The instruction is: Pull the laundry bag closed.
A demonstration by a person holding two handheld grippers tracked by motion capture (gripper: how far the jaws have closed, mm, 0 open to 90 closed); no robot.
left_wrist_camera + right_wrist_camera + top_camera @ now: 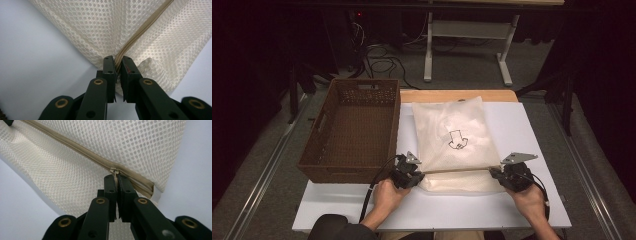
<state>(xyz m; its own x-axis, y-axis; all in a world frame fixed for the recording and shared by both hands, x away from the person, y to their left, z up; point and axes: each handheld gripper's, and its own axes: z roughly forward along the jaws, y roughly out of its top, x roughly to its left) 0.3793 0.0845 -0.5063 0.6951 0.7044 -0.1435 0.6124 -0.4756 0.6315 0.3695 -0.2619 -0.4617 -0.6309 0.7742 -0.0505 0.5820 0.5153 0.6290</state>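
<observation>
The left hand-held gripper [119,65] is pinching the end of the zipper [140,30] on a cream mesh bag [451,135], jaws closed on the tape, while the right hand-held gripper [116,180] is clamping the zipper pull [114,171] near the opposite end. The bag is looking light, limp and likely to bunch, so holding it by the stiffer zipper line seems wisest. It is lying flat on the white bench [532,130], stretching away from both grippers, just beside a brown woven basket [312,150].

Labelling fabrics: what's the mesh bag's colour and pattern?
Cream honeycomb mesh bag with a tan zipper; the left gripper view shows it best.
</observation>
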